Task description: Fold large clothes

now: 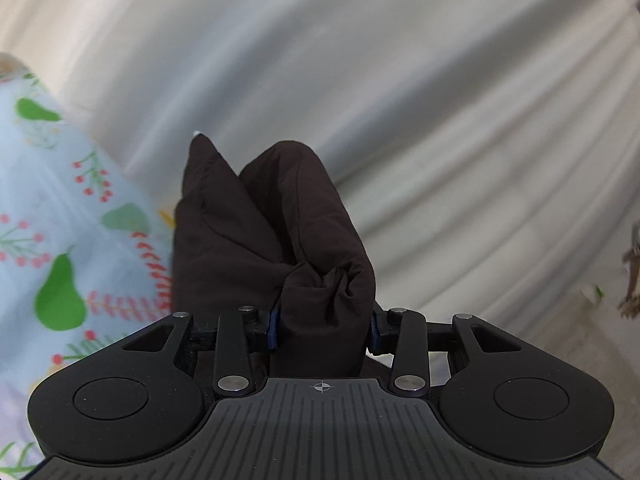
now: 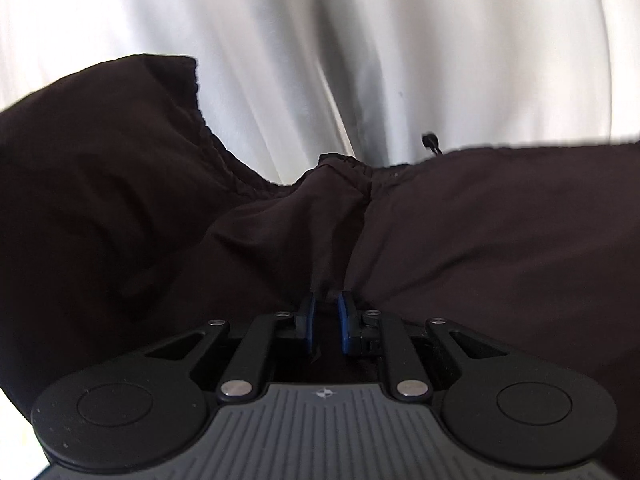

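A dark brown garment (image 1: 272, 240) is bunched into a thick wad that rises between the blue pads of my left gripper (image 1: 324, 328), which is shut on it. In the right wrist view the same dark garment (image 2: 480, 240) spreads wide across the picture, with a gathered elastic edge (image 2: 208, 136) at the upper left and a cord tip (image 2: 430, 140) sticking up. My right gripper (image 2: 326, 312) pinches a ridge of this cloth between its blue pads, which stand close together.
A light blue cloth with green pears and red sprigs (image 1: 60, 220) covers the surface at the left. White curtain folds (image 1: 400, 80) fill the background of both views. A brownish blurred object (image 1: 632, 272) shows at the far right edge.
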`<move>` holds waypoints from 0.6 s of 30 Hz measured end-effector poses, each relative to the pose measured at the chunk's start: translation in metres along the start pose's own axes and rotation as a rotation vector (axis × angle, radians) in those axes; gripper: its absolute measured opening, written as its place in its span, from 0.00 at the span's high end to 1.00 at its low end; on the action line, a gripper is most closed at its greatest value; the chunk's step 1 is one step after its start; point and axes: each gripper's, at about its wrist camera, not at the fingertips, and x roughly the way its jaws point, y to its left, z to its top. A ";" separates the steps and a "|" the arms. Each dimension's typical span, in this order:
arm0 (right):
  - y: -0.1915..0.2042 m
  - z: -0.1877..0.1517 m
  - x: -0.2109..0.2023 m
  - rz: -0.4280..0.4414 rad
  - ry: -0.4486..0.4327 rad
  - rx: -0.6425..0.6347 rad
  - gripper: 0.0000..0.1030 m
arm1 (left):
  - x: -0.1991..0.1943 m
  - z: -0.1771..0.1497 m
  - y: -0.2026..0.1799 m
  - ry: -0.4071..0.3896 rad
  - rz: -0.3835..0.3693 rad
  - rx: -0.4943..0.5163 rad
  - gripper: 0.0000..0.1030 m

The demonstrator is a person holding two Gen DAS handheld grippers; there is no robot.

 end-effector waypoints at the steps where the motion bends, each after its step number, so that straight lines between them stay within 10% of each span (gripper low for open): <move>1: -0.005 0.000 -0.001 0.020 0.002 0.032 0.97 | 0.008 -0.004 -0.007 0.016 -0.017 0.019 0.60; 14: -0.082 0.010 -0.050 0.233 0.018 0.377 0.93 | 0.095 -0.079 -0.040 0.214 -0.100 0.199 0.62; 18: -0.094 0.042 -0.066 0.283 0.021 0.491 0.36 | 0.103 -0.089 -0.036 0.234 -0.091 0.272 0.61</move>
